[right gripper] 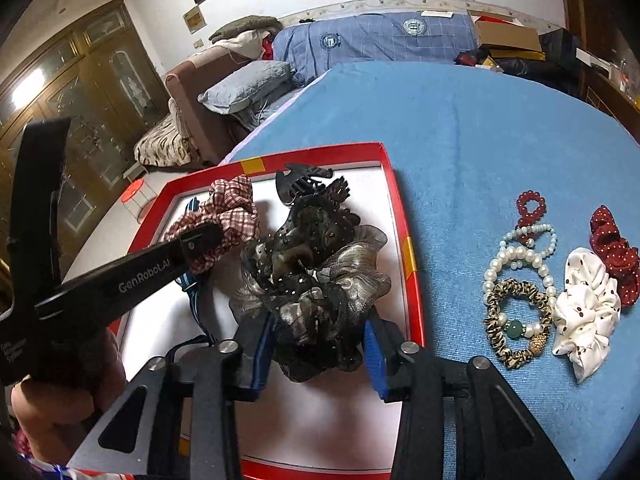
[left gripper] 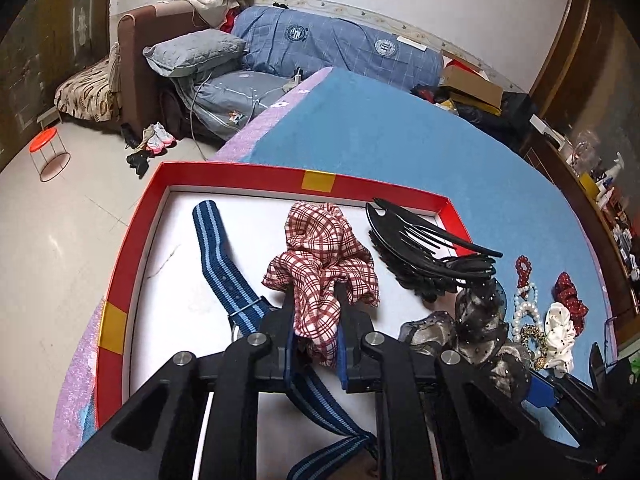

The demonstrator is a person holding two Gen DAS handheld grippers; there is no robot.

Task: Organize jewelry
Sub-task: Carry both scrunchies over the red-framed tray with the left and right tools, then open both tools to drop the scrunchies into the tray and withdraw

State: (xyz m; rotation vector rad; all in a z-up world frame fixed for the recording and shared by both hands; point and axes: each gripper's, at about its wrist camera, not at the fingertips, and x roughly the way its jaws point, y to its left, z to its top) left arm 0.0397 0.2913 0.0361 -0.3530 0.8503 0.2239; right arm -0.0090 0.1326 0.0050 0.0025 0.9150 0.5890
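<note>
A red-rimmed box (left gripper: 132, 236) with a white floor sits on the blue cloth; it also shows in the right wrist view (right gripper: 404, 216). My left gripper (left gripper: 316, 320) is shut on a red plaid scrunchie (left gripper: 320, 256) over the box; the scrunchie also shows in the right wrist view (right gripper: 230, 212). My right gripper (right gripper: 320, 344) holds a black and grey sheer scrunchie (right gripper: 316, 276) between its fingers over the box. A blue striped band (left gripper: 218, 256) and a black claw clip (left gripper: 420, 256) lie in the box.
On the blue cloth (right gripper: 460, 128) right of the box lie a red bead bracelet (right gripper: 530, 206), pearl bracelets (right gripper: 516, 258), a leopard scrunchie (right gripper: 514, 320), a white dotted scrunchie (right gripper: 588, 304) and a dark red dotted one (right gripper: 618, 252). A sofa with bedding stands behind.
</note>
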